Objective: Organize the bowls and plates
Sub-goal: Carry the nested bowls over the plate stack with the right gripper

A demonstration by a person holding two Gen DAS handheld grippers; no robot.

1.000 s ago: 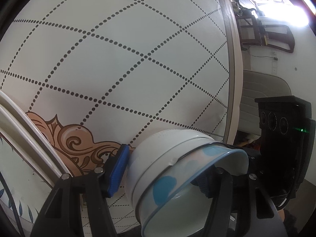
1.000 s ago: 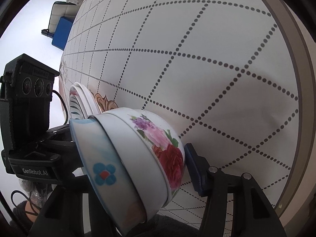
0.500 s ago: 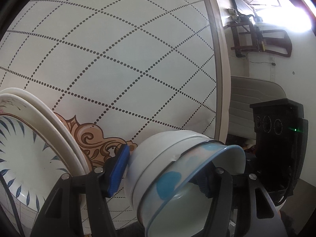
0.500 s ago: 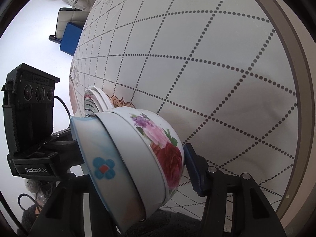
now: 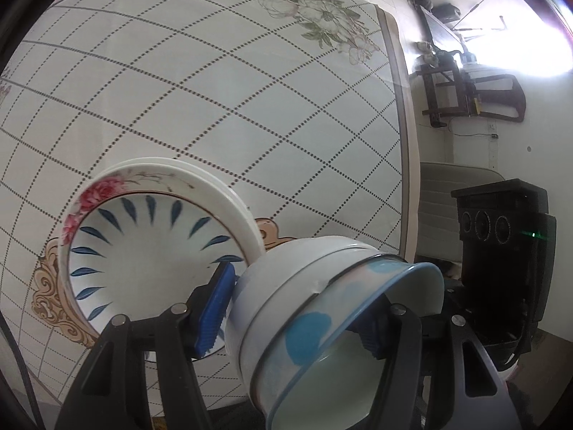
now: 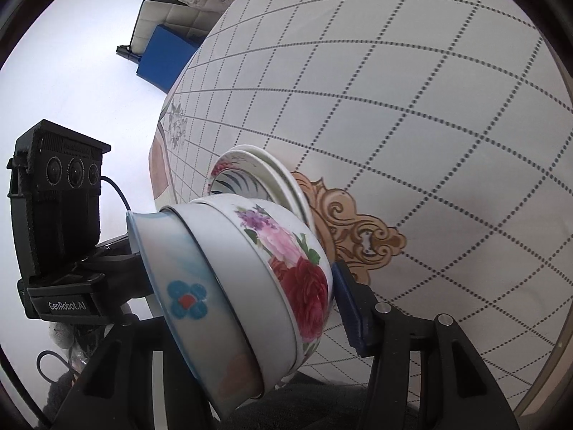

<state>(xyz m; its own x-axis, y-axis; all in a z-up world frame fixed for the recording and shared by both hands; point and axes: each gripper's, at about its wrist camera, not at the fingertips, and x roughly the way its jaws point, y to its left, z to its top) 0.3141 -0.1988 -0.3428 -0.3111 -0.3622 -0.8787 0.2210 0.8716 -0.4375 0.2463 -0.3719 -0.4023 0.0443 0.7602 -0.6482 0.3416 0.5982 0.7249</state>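
Observation:
A nested stack of bowls (image 5: 322, 308) hangs tilted above the table, held from both sides. My left gripper (image 5: 293, 322) is shut on it, its blue pad (image 5: 215, 308) against the white outer bowl and its other finger inside the blue-rimmed bowl. In the right wrist view the same bowl stack (image 6: 250, 279) shows a rose-patterned bowl and a blue-flower bowl. My right gripper (image 6: 250, 304) is shut on it, one pad (image 6: 349, 311) at the rose bowl and the other finger hidden. A stack of plates (image 5: 150, 251) with blue leaf marks rests on the table below, and the same plates (image 6: 258, 175) show behind the bowls.
The round table (image 5: 215, 89) wears a white cloth with a dotted grid and a brown ornament (image 6: 358, 229). Its edge (image 5: 406, 143) runs down the right. Beyond stand a dark wooden chair (image 5: 476, 96), a padded chair (image 6: 172, 25) and a blue box (image 6: 164, 57).
Both grippers have risen with the bowl stack still held. The table has dropped away, and the plate stack, earlier only at the frame edge, now shows whole.

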